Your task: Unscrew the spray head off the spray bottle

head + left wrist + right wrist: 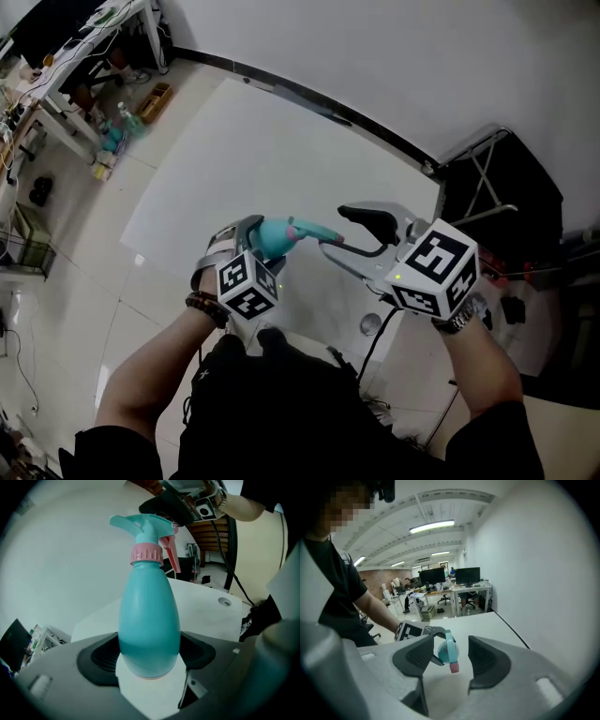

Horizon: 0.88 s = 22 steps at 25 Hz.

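The left gripper (251, 234) holds the spray bottle (150, 616) by its fat blue-green body. Its two dark pads (101, 656) press on the bottle's left and right sides near the bottom, so the jaws are closed on it. The bottle is up in the air, above the near edge of the big white table (244, 159), not standing on it.

The spray head (143, 527) is on top of the bottle. A pink ring (146, 553) sits where the head meets the neck, and a pink trigger (171, 555) hangs down under the nozzle. In the head view the bottle leans over, and its head points right, toward the other gripper.

The right gripper (450, 660) is just to the right of the spray head. Its jaws are wide open — nothing is pinched in them. In the right gripper view the bottle's top shows in the gap between the two pads, but a bit farther off, and the pads do not touch it.

Each gripper has a white cube with black square marks. The left cube (248, 286) is near the person's wrist, and the right cube (433, 267) is bigger in the head view.

Far to the left are desks (84, 56) with lots of stuff on them. To the right of the table stands a black frame (502, 187) by the white wall.
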### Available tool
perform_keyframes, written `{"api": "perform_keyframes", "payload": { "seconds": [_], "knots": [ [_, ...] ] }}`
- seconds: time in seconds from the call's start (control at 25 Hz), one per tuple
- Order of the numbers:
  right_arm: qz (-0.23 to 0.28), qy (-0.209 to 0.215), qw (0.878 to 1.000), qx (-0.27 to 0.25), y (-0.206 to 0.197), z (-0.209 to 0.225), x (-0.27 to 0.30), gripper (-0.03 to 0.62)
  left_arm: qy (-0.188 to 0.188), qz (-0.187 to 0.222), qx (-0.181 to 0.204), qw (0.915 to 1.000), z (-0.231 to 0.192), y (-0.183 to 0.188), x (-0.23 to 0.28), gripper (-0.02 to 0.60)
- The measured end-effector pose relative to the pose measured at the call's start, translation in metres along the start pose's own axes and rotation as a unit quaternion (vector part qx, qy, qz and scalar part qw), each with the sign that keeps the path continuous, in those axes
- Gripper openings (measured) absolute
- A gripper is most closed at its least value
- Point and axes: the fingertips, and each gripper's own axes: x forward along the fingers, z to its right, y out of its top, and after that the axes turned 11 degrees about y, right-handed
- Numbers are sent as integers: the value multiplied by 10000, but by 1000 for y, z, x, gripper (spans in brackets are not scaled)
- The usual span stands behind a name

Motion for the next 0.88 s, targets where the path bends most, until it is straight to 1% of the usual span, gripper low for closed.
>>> {"api": "perform_keyframes", "payload": {
  "seconds": [0.08, 0.16, 0.32, 0.4, 0.52, 0.64, 0.76, 0.88],
  "knots": [
    [-493, 155, 9983, -283, -6, -9, 15, 213, -98, -42, 151, 9998, 2, -1, -7, 410],
    [-904, 267, 9939, -581, -10, -16, 29, 216, -198, -72, 287, 9994, 3, -3, -13, 410],
    [-1590, 598, 9802, -1015, -24, -32, 52, 216, -459, -157, 616, 9969, 8, -10, -26, 410],
    [-1807, 733, 9736, -1187, -29, -37, 60, 216, -595, -227, 792, 9948, 9, -15, -33, 410],
    [-1940, 865, 9686, -1289, -32, -43, 68, 216, -779, -301, 1005, 9914, 9, -19, -41, 410],
    [-1986, 941, 9669, -1298, -33, -50, 74, 215, -998, -381, 1127, 9879, 10, -23, -51, 410],
    [-2010, 997, 9660, -1281, -35, -56, 79, 209, -1098, -440, 1260, 9850, 11, -29, -58, 410],
    [-1972, 1056, 9670, -1220, -35, -60, 81, 160, -1148, -502, 1375, 9825, 11, -32, -63, 411]
  ]
}}
